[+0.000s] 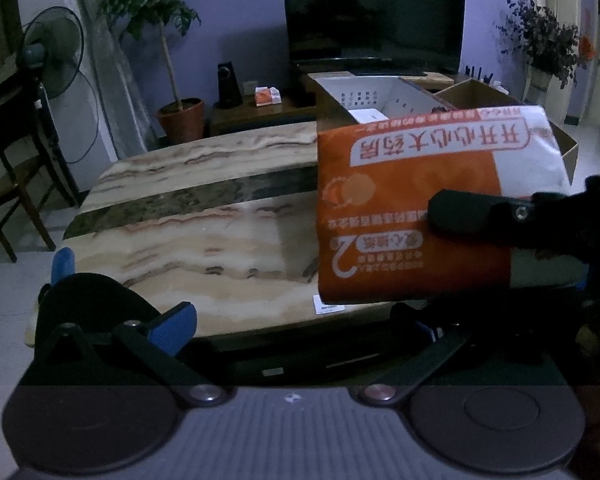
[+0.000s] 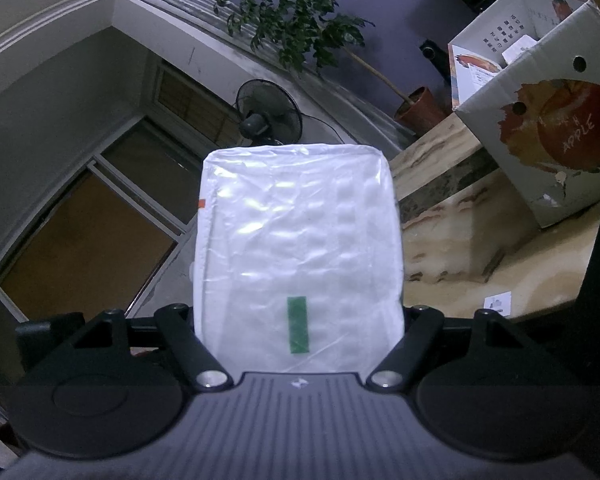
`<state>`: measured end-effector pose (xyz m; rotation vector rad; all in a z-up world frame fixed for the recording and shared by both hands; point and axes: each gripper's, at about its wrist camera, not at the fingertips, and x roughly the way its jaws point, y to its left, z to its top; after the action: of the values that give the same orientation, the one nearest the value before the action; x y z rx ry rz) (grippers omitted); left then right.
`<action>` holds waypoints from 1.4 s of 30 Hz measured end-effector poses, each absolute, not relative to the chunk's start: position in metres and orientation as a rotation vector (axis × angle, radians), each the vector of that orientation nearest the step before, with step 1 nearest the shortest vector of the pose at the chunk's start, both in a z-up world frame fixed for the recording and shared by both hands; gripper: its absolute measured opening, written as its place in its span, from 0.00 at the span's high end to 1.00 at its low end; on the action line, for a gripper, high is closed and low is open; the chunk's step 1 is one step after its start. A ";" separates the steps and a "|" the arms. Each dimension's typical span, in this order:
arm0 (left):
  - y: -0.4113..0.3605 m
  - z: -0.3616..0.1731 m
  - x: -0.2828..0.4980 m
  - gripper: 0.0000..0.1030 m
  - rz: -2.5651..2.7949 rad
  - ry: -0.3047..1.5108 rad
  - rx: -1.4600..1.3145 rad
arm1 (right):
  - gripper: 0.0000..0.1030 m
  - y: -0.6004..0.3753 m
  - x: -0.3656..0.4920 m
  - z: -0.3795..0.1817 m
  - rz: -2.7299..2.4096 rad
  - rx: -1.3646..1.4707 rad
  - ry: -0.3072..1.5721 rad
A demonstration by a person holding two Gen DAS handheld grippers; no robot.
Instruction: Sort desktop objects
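An orange and white tissue pack (image 1: pixel 412 200) hangs in the air above the right side of the marble table (image 1: pixel 204 216). A black finger (image 1: pixel 460 216) of my right gripper presses on its printed face. In the right wrist view the pack's white plastic underside (image 2: pixel 300 232) fills the gap between the jaws, and my right gripper (image 2: pixel 299 312) is shut on it. My left gripper (image 1: pixel 300 332) hovers over the table's near edge, open, with nothing between its blue-padded fingertips (image 1: pixel 172 328).
An open cardboard apple box (image 2: pixel 540 120) stands at the table's far right, with its inside (image 1: pixel 380 96) seen behind the pack. A small white card (image 1: pixel 328 305) lies near the front edge. A chair (image 1: pixel 12 168), fan (image 1: pixel 52 52), potted plant (image 1: pixel 180 116) and TV (image 1: pixel 376 16) stand beyond.
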<state>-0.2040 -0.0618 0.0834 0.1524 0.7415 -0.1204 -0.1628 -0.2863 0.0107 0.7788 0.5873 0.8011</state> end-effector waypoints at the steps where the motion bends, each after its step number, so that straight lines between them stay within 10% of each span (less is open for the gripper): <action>1: -0.062 0.084 -0.205 0.01 -0.122 0.740 0.154 | 0.25 -0.286 -0.163 0.011 0.801 0.780 0.587; 42: -0.069 0.085 -0.209 0.01 -0.116 0.750 0.159 | 0.25 -0.285 -0.164 0.012 0.804 0.783 0.594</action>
<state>-0.2092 -0.0689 0.0855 0.1590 0.7501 -0.1156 -0.1639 -0.2852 0.0122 0.7835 0.5942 0.8039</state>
